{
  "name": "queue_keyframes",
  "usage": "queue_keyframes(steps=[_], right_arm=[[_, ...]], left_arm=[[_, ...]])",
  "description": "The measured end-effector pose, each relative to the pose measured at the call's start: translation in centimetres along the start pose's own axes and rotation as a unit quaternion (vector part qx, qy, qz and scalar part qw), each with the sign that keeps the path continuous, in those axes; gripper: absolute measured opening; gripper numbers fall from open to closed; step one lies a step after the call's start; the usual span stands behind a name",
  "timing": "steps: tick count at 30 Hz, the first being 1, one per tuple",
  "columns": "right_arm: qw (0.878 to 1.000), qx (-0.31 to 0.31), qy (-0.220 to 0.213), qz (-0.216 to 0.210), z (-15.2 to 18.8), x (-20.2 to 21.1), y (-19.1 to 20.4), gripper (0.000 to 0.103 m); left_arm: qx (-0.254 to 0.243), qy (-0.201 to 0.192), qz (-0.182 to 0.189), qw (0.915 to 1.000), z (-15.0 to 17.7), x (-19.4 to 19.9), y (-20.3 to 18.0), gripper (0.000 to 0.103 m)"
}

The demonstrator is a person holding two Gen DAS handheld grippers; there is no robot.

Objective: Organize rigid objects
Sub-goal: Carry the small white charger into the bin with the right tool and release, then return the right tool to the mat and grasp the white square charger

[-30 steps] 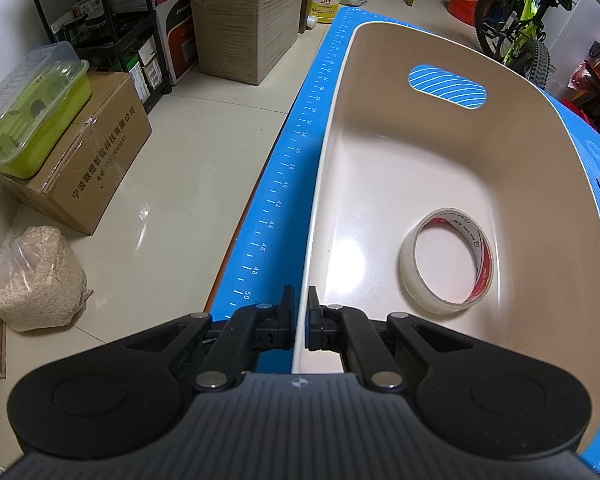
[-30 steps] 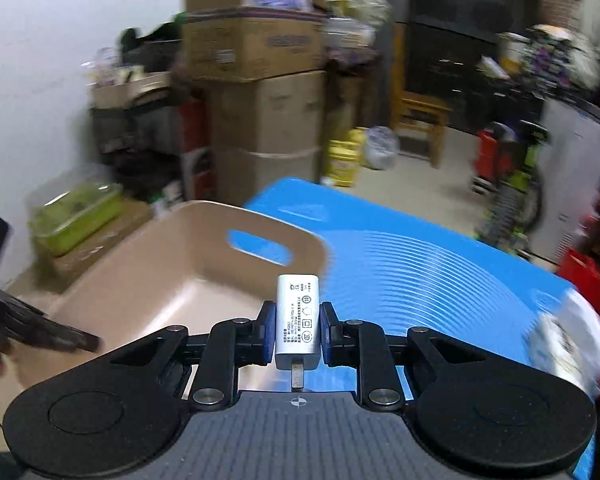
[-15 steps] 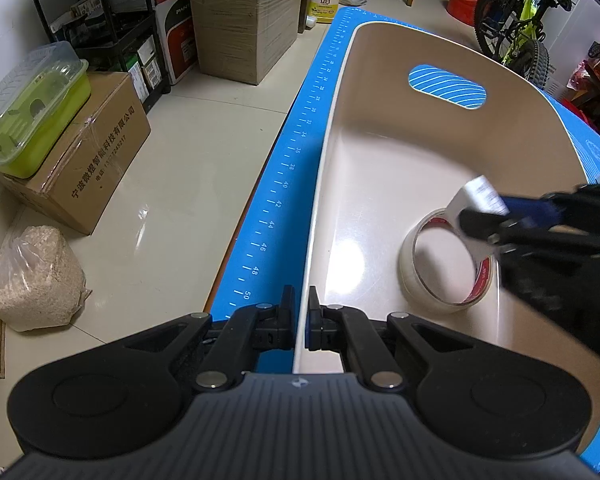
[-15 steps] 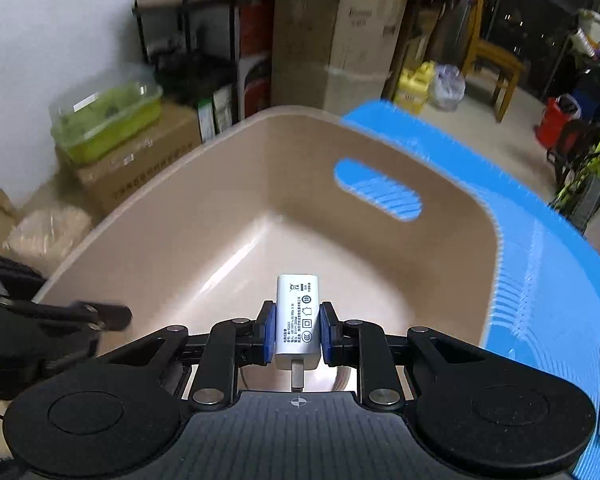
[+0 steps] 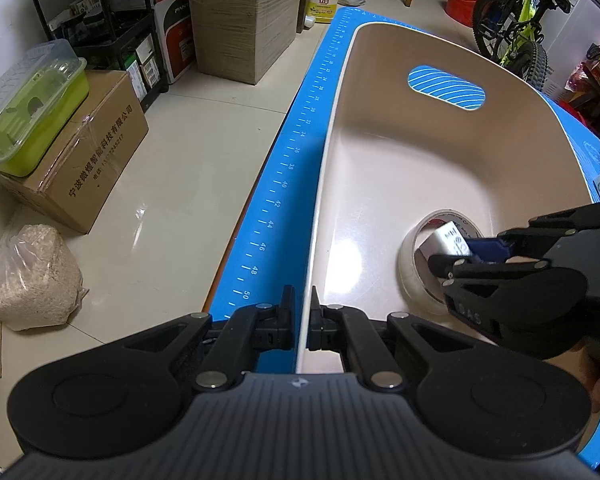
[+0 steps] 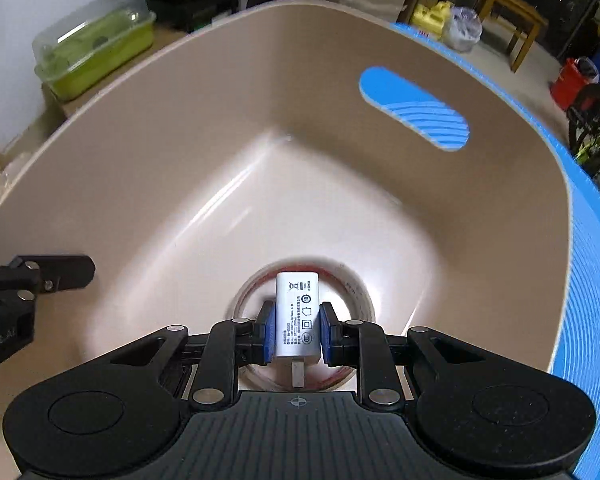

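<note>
Right hand-held gripper (image 6: 297, 334) is gripping a white charger (image 6: 297, 316) between its blue pads, holding it just above the roll of tape (image 6: 362, 296) lying on the floor of the beige basket (image 6: 220, 128). Small grey print and certification symbols are running down the charger's face, too fine to read; its long axis is lying along the fingers, metal prong toward the camera and blunt end pointing down into the tape ring. Left hand-held gripper (image 5: 300, 322) is pinching the basket's near rim, jaws nearly closed on the thin wall. White ruler numbers, from 50 near the gripper down into the twenties, are marking the edge of the blue mat (image 5: 276, 200) covering the bench. Chinese characters are showing on a cardboard box (image 5: 80, 156) on the floor, under a green lidded container (image 5: 28, 112). A second ago the charger was being carried high over the mat outside the basket; it is now hanging low inside it, while the left grip is remaining unchanged.
</note>
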State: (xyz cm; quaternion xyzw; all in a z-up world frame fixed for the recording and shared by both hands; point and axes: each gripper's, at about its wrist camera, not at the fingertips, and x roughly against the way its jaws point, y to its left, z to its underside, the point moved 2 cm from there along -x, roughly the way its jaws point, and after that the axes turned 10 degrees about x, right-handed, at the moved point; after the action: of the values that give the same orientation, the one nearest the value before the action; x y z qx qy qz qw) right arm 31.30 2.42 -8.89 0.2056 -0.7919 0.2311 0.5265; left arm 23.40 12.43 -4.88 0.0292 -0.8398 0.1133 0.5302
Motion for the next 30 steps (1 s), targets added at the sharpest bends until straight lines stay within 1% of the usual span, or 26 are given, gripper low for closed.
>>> queue_keyframes(steps=[2,6,8,9,10,11,16,19,24,27,30], right_arm=[[1.0,0.001,0.009,0.001,-0.1,-0.3,0.0,0.032],[1.0,-0.004,0.011,0.0,-0.3,-0.4,-0.1,0.032],[1.0,-0.008,0.008,0.0,-0.3,-0.3,-0.2,0.043],[1.0,-0.011,0.001,0.0,-0.2,0.0,-0.3,0.045],[1.0,-0.014,-0.009,-0.001,-0.2,0.4,-0.3,0.051],[1.0,-0.016,-0.017,-0.002,-0.1,0.8,-0.5,0.054],[0.998,-0.022,-0.062,0.004,0.3,3.5,-0.6,0.057],[0.995,-0.027,-0.099,0.011,1.2,6.2,-0.8,0.06],[0.987,-0.043,-0.15,0.043,3.1,10.5,-1.7,0.062],[0.983,-0.06,-0.163,0.063,4.9,12.4,-2.9,0.063],[0.98,-0.078,-0.16,0.086,7.4,13.4,-4.6,0.063]], left_arm=[[-0.001,0.0,-0.001,1.0,0.0,0.0,-0.1,0.006],[-0.001,0.0,-0.001,1.0,0.1,0.0,-0.1,0.006],[-0.001,0.0,-0.001,1.0,0.1,0.0,-0.1,0.006],[-0.001,0.0,-0.001,1.0,0.1,0.0,-0.1,0.006],[-0.001,0.0,-0.002,1.0,0.1,0.0,-0.2,0.006],[-0.001,0.0,-0.002,1.0,0.1,0.0,-0.1,0.006],[-0.002,-0.001,-0.003,1.0,0.0,0.0,-0.1,0.006],[-0.002,0.0,-0.002,1.0,0.0,0.0,0.0,0.006],[-0.002,0.0,-0.002,1.0,-0.1,0.0,0.0,0.006],[-0.001,0.0,-0.001,1.0,-0.1,0.0,0.1,0.006],[0.0,0.0,0.0,1.0,-0.1,0.0,0.1,0.006]])
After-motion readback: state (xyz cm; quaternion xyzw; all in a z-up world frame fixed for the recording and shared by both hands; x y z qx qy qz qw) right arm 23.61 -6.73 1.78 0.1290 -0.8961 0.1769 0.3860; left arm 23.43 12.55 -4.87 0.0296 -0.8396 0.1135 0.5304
